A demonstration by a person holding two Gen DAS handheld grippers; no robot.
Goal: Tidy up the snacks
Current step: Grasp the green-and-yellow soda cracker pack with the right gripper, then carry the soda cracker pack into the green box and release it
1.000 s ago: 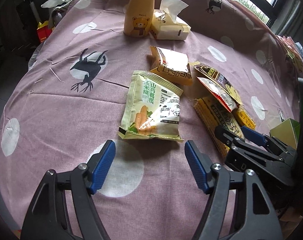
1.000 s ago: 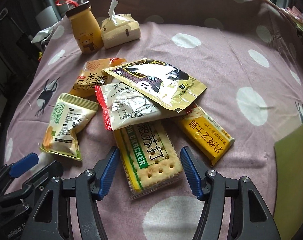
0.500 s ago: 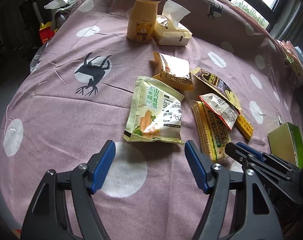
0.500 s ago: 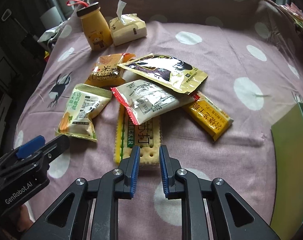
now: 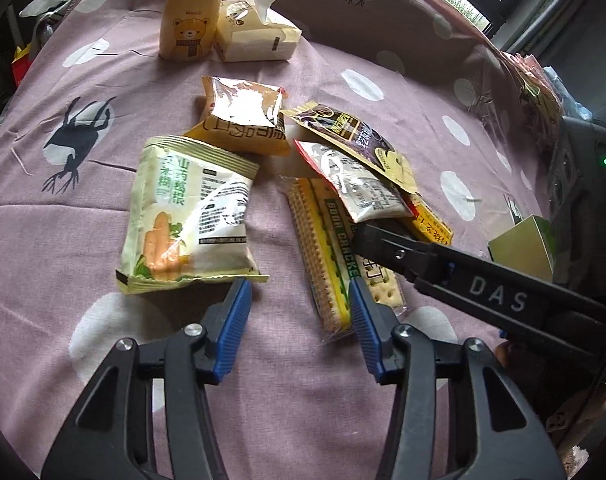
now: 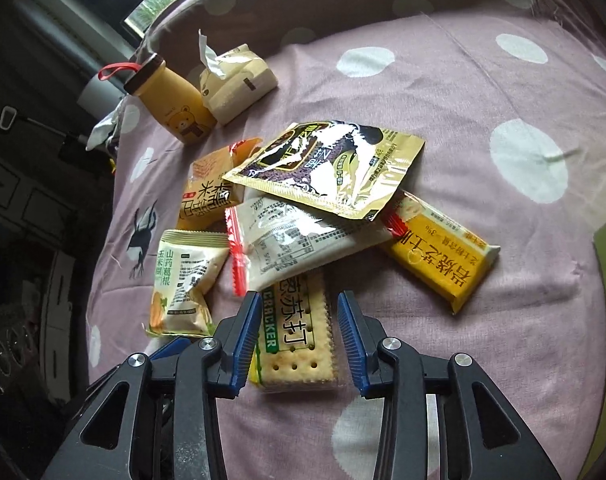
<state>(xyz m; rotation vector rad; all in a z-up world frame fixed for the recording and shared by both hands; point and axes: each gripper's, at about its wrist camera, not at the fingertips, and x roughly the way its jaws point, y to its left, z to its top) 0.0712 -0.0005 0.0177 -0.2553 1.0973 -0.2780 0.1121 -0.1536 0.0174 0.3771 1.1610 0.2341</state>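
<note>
Several snack packets lie in a pile on a purple dotted cloth. A soda cracker pack lies lowest, under a white red-edged packet and a gold-and-black packet. My right gripper is open with its blue pads on either side of the cracker pack's near end. My left gripper is open, hovering between a green-and-white bag and the cracker pack. An orange bar and an orange bag lie beside the pile.
A yellow bear bottle and a tissue pack stand at the far side. A green box sits at the right edge. The right gripper's arm crosses the left wrist view over the crackers.
The right gripper was shut half a second ago and has opened around the cracker pack's end, moving closer. The left gripper moved right and forward, toward the pile.
</note>
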